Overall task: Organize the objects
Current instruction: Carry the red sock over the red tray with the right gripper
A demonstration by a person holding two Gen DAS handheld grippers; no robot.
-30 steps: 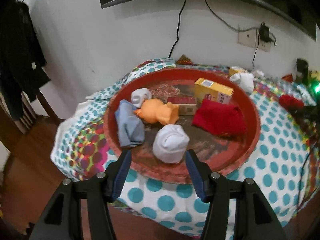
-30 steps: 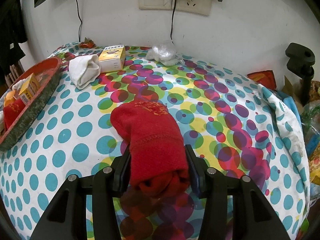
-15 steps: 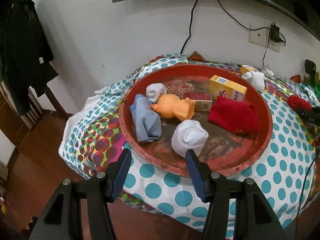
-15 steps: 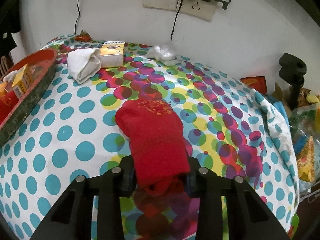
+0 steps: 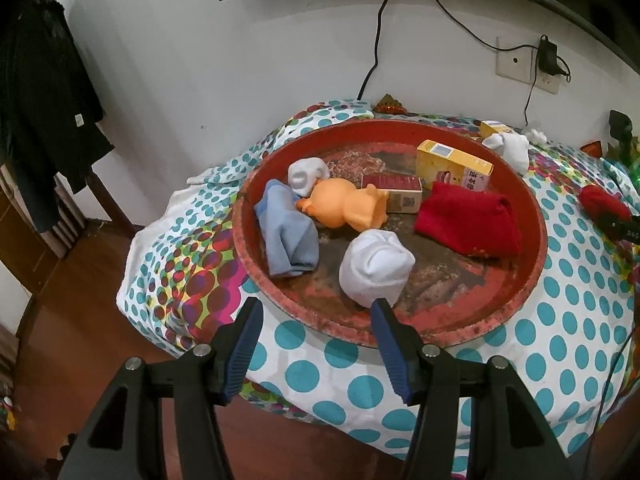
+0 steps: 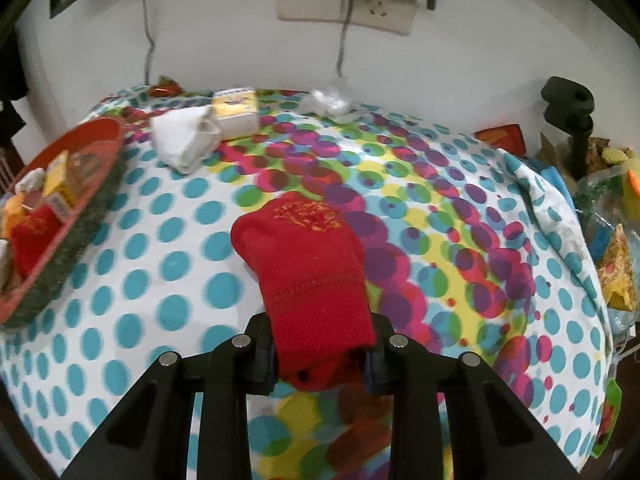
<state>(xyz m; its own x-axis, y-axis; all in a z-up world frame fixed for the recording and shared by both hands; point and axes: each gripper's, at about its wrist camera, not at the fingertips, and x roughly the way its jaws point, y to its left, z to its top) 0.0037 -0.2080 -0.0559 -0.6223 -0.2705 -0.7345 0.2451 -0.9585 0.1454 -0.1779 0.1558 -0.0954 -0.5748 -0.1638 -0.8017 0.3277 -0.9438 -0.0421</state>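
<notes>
Change: the right gripper point(image 6: 320, 354) has just been closing, and its fingers now squeeze the near end of the red sock point(image 6: 308, 276); a second ago they stood wider on either side of it.
Sock: its far end lies on the dotted cloth of the surface point(image 6: 168, 264), right of the red tray point(image 6: 86, 196).
Meaning for the task: the sock looks secured and ready to be carried left to the tray, which already holds another red sock point(image 5: 468, 220), a white sock ball point(image 5: 376, 268), a blue sock point(image 5: 288, 240), an orange toy point(image 5: 344, 208) and two boxes.
Right hand pose: pointing steeply down at the cloth, tray at the left edge of its view.
Left gripper point(image 5: 316, 328): fingers wide apart and empty, tilted down over the near rim of the tray, holding nothing.
Still outside: a white sock point(image 6: 186, 142) and a yellow box point(image 6: 236, 116) at the far side.
</notes>
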